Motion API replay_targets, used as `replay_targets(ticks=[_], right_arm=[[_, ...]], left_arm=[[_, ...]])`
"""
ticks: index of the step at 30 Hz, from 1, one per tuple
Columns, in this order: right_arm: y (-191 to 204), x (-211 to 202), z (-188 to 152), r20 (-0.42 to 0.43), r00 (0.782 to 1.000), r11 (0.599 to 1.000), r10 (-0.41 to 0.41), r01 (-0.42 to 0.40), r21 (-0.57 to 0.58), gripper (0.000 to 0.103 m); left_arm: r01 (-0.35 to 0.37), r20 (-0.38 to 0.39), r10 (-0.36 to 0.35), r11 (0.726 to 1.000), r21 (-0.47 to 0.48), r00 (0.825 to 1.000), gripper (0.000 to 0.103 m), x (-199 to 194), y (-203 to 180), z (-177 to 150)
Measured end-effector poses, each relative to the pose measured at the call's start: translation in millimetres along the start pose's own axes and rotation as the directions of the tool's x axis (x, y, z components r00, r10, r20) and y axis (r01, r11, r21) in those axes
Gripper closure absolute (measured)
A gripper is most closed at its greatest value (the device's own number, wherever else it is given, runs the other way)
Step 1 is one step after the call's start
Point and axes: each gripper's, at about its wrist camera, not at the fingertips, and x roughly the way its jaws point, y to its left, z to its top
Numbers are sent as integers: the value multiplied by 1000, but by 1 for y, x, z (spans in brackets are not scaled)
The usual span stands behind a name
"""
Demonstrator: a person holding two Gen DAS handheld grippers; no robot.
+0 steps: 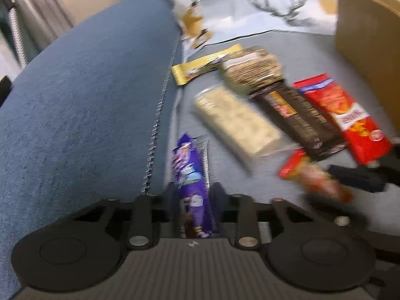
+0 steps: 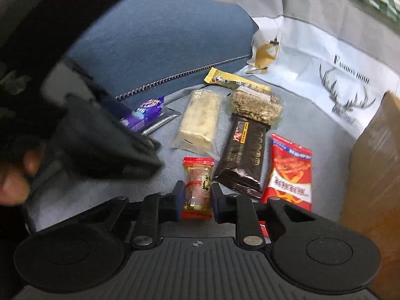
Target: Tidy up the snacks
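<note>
While both hands were down among the snacks, each claw had a packet between its fingers. Left claw [image 1: 192, 200]: clenched on the purple wrapper [image 1: 191, 182], which lay right against the zip seam of the blue cushion [image 1: 87, 100]. Right claw [image 2: 195, 197]: clenched on the small red-ended candy pack [image 2: 197, 187], pads pressing its sides, just beside the dark brown bar [image 2: 242, 155]. Rest of the snacks were loose on the grey fabric surface [image 2: 62, 192]: pale cream bar [image 2: 200, 122], round seeded cake [image 2: 255, 105], yellow stick pack [image 2: 232, 81], red chips sachet [image 2: 290, 172]. Cardboard box [image 2: 375, 175] stood at the right edge, near the chips; my guess was that it's the drop target, can't confirm. White deer-print sheet [image 2: 337, 75] lay further back. Judgement on the step: both picks looked seated, so lift straight up before translating, to avoid dragging the wrappers across neighbours. Purple one was gripped near its end, so it'd likely droop and swing; keep the move slow, and keep clear of the cushion seam. Candy pack is slick cellophane and small, so don't slacken mid-carry. Left-view frame was motion-blurred, so contact detail there was less certain. Hands sat close together; stagger the lifts so the claws don't clash.
</note>
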Motion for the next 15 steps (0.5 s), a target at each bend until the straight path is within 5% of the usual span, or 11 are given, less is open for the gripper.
replay_targets(ticks=[5,8,11,15], right_arm=[[-3,-12,0,-6,1000,999,-19,19,36,83],[-2,-25,-2,-21,999,998,-31,32,61,83],[-2,-36,-6,-39,998,992,-50,55,111,83],[-3,-50,-11,-63,996,982,-69,79,174,83]], left_arm=[[31,0,-31,999,-40,1000,84,-4,8,0],[123,87,-114,987,-106,990,85,-22,18,1],[239,187,-213,963,-129,959,85,-44,23,-1],[444,247,-393,874,-200,886,85,-57,32,-5]])
